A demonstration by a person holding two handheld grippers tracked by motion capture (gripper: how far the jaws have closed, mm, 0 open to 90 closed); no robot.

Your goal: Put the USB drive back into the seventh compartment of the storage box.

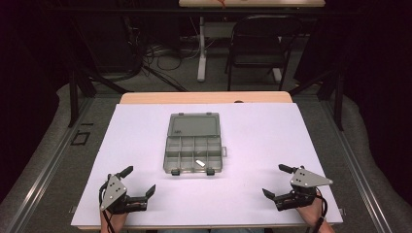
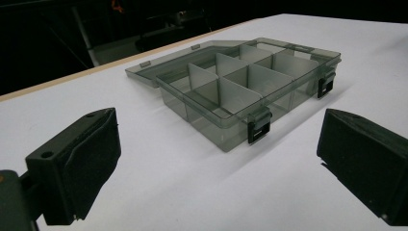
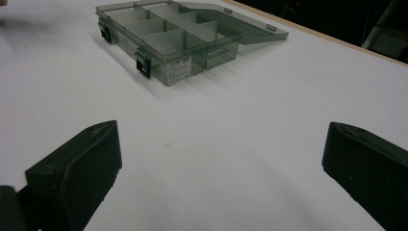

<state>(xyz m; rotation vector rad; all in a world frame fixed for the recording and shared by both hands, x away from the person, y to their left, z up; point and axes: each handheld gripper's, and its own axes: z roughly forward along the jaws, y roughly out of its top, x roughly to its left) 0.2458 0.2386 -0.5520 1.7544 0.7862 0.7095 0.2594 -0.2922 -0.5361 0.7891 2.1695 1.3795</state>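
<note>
White table [image 1: 145,194] was seen with a grey box [image 1: 194,143] lying open in the middle. Left gripper [image 1: 138,182] and right gripper [image 1: 275,181] were held wide open near the front edge, and nothing was gripped.

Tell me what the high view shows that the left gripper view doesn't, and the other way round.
High view: both grippers, left and right, held open near the table's front edge, a white label in one compartment, and a dark chair beyond the table.
Left gripper view: a close look at the box's upright dividers and front latches.
Both: the open smoky compartment box on the white tabletop, lid lying flat behind it.
</note>
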